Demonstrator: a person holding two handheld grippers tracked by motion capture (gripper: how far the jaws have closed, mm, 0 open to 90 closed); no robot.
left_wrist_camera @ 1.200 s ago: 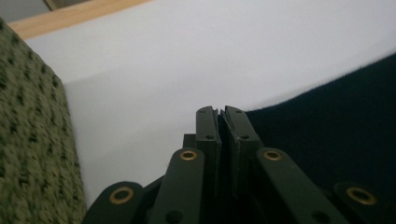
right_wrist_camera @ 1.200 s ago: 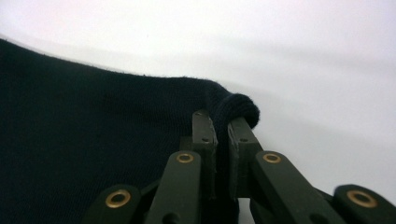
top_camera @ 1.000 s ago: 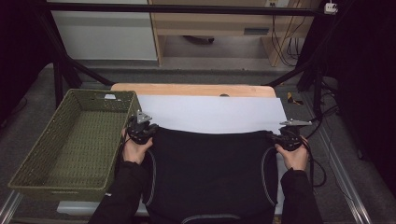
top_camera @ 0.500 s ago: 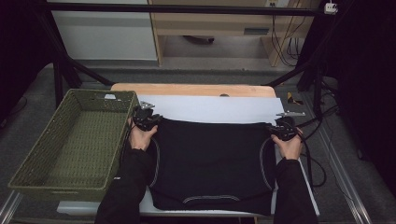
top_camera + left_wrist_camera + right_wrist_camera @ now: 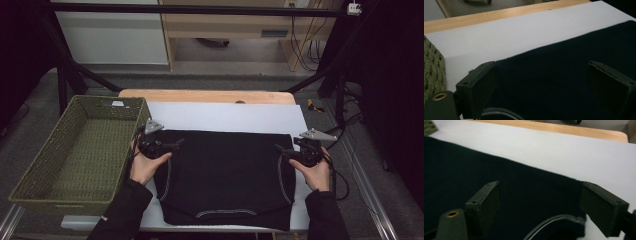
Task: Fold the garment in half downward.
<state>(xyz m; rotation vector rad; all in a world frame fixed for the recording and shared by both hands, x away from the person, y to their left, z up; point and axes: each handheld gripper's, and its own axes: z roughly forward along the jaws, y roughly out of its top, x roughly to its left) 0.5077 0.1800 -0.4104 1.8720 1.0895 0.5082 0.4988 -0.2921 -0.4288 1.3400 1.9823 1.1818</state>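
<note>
Both hand-held grippers (image 5: 172,145) (image 5: 281,150) pulling back, jaws just opening, empty | garment (image 5: 225,175) lying flat between them on surface (image 5: 225,116) | risk: jaw snagging fold edge, undoing it

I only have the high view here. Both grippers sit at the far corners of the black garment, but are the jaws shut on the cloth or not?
Observer: The left gripper has just been opening; its jaws stand wide above the black garment, pressing nothing.
Operator: And the other one?
Observer: The right gripper has also just been opening; the fabric lies flat beneath its spread jaws.
Operator: Any trim near that corner?
Observer: A curved pale-stitched seam shows between the right jaws, close to the garment's edge on the white sheet.
</note>
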